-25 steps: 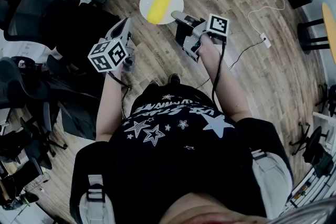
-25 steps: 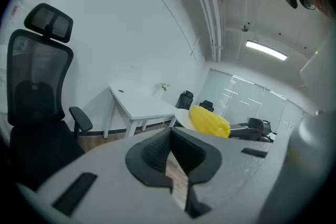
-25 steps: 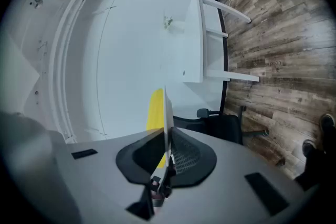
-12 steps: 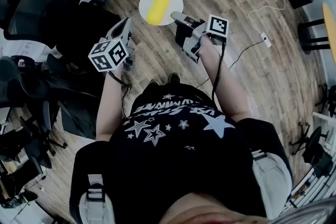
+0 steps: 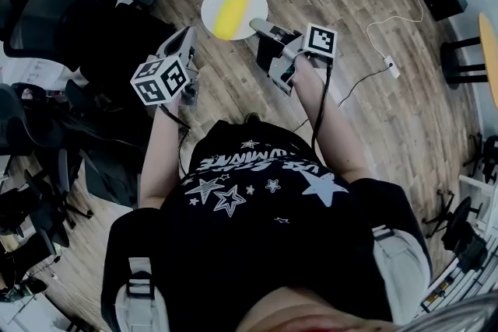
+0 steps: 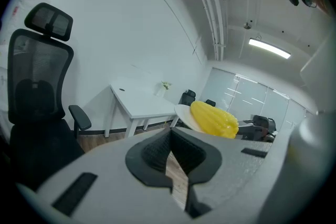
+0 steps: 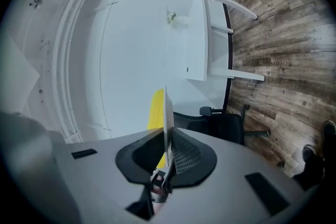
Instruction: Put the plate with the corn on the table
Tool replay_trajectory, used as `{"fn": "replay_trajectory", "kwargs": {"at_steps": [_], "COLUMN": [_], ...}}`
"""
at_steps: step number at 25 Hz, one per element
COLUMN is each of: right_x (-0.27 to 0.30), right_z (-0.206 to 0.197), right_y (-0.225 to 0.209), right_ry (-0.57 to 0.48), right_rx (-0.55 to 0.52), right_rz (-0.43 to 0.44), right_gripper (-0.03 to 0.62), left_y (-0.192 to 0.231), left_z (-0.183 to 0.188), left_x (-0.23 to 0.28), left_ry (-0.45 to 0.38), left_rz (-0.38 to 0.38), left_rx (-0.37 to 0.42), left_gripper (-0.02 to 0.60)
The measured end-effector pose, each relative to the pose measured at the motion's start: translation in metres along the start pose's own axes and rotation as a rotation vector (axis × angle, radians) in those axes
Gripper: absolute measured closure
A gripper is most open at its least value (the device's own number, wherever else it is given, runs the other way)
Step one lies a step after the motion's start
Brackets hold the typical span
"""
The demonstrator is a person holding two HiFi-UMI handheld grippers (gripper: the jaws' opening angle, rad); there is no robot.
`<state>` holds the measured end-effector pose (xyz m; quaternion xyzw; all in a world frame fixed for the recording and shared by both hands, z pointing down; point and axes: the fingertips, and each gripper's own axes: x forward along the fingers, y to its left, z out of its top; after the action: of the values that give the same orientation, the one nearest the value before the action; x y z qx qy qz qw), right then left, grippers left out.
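**Surroundings**
- White rectangular table [image 6: 140, 103]: smooth flat top on slim white legs, set against a white wall, ahead of both grippers.
- Black office chair with mesh back and headrest [image 5: 66, 8]: stands at the person's left, just beside the left gripper; more dark chairs crowd the space behind it.
- Brown wood-plank floor [image 5: 389, 113]: matt and streaked with grain. A thin white cable [image 5: 372, 21] trails across it at the right.
- Nothing stands between the plate and the table's near edge.

**Task items**
- Round white plate [image 5: 255, 2]: thin and smooth-rimmed, held in the air above the floor, short of the table and near its legs. It is seen edge-on in the right gripper view.
- Yellow corn cob [image 5: 233, 8]: long, ribbed with kernels and glossy, lying across the middle of the plate.

**Grippers**
- Right gripper [image 7: 167, 134]: grey body with black ribbed pads, clamped on the plate's near rim and carrying it alone.
- Left gripper [image 6: 169, 136]: same build, jaws drawn together at the tips with nothing between them. It sits left of the plate, apart from it.
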<state>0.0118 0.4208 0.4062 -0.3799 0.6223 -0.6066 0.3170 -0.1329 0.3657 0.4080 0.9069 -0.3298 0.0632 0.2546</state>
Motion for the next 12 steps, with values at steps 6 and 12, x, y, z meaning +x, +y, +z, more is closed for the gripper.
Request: {"fn": "replay_trajectory", "kwargs": {"at_steps": [6, 12], "right_x": [-0.001, 0.006], "right_z": [0.024, 0.041], "right_y": [-0.002, -0.008], "right_ry": [0.026, 0.056], "right_rx": [0.012, 0.002], "right_rz": [0.016, 0.026], "right_gripper": [0.563, 0.563], "left_y": [-0.012, -0.002], "left_z": [0.008, 0.012], "left_x": [0.019, 0.031], "left_ry": [-0.028, -0.032], "left_rz": [0.026, 0.059], "left_rx": [0.007, 0.004], "left_gripper": [0.574, 0.574]}}
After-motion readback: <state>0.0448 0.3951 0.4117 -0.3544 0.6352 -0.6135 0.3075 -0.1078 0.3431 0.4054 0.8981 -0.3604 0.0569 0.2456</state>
